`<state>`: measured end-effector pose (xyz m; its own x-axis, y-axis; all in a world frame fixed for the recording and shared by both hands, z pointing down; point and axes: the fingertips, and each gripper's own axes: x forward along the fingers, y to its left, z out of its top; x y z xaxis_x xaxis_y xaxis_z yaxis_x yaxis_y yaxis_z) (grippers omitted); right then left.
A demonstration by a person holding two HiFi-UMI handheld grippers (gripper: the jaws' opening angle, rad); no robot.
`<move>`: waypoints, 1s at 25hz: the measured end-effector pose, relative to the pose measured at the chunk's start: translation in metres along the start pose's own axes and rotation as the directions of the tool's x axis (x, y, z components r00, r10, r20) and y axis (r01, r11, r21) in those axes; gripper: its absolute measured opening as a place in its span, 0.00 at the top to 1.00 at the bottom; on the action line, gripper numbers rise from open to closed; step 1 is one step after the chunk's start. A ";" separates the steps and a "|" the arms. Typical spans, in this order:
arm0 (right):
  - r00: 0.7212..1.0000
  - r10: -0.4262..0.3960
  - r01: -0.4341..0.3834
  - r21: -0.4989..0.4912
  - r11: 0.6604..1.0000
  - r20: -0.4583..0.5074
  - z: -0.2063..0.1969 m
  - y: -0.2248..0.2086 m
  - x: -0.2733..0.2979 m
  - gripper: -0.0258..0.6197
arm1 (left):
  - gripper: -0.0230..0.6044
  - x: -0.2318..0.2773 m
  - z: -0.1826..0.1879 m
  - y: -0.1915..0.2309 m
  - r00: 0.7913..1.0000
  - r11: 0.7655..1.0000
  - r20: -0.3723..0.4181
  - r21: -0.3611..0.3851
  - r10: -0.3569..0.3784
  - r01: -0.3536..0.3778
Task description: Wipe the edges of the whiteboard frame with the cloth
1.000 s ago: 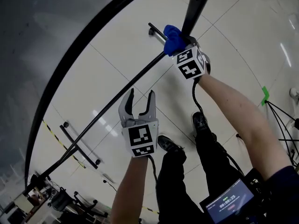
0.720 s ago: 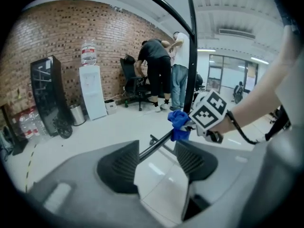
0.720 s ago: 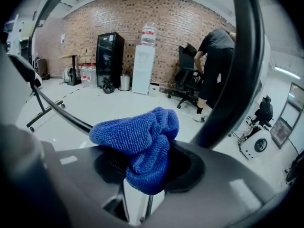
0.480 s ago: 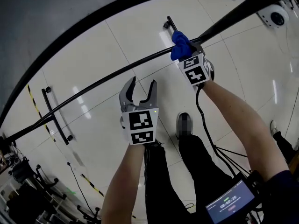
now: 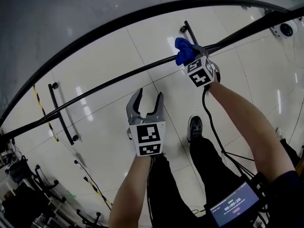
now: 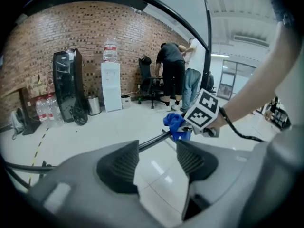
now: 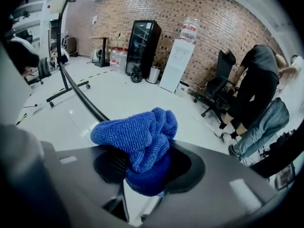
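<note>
The blue cloth (image 7: 137, 137) was clamped between the jaws of the right gripper (image 7: 145, 167), and a thick bunch of it was left bulging out past the jaw tips. In the head view, the cloth (image 5: 183, 51) at the tip of the right gripper (image 5: 189, 57) was pressed against the black frame bar (image 5: 156, 66). From that gripper the bar ran away to both sides. In the right gripper view, the bar (image 7: 80, 96) was seen to pass under the cloth just ahead of the jaws and to stretch off to their left.

The left gripper (image 5: 147, 99) was held with its jaws apart, and nothing was gripped between them. It was kept on the person's side of the bar, clear of it, with its tips pointed toward it. In the left gripper view, only bare floor tiles (image 6: 156, 175) lay between the ribbed pads of the left gripper (image 6: 156, 160). The bar (image 6: 152, 140) was seen beyond the jaw tips, and the cloth (image 6: 175, 125) and the other gripper's marker cube (image 6: 204, 114) lay further ahead and to the right.

Well beyond both grippers, a brick wall (image 7: 213, 23) was seen, with a water dispenser (image 7: 176, 63) and a black cabinet (image 7: 142, 44) standing in front of it.
</note>
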<state>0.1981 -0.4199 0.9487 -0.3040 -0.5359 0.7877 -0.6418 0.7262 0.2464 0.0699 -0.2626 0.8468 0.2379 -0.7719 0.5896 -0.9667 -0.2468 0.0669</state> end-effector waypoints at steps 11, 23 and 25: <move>0.999 -0.013 0.012 -0.015 1.000 -0.052 0.029 0.041 0.015 0.69 | 0.57 -0.055 -0.010 0.057 1.000 0.999 -0.017 0.040 -0.026 0.027; 0.999 0.016 -0.019 -0.059 0.998 -0.048 0.057 0.103 0.020 0.70 | 0.57 -0.098 -0.022 0.113 0.999 0.999 0.003 0.038 0.038 -0.038; 0.999 0.007 -0.010 -0.059 0.998 -0.046 0.064 0.110 0.021 0.70 | 0.57 -0.105 -0.025 0.121 0.999 0.998 0.011 0.042 0.040 -0.040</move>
<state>0.0761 -0.3792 0.9558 -0.2760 -0.5106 0.8143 -0.5964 0.7554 0.2714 -0.0742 -0.1970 0.8135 0.2004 -0.7872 0.5832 -0.9706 -0.2404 0.0091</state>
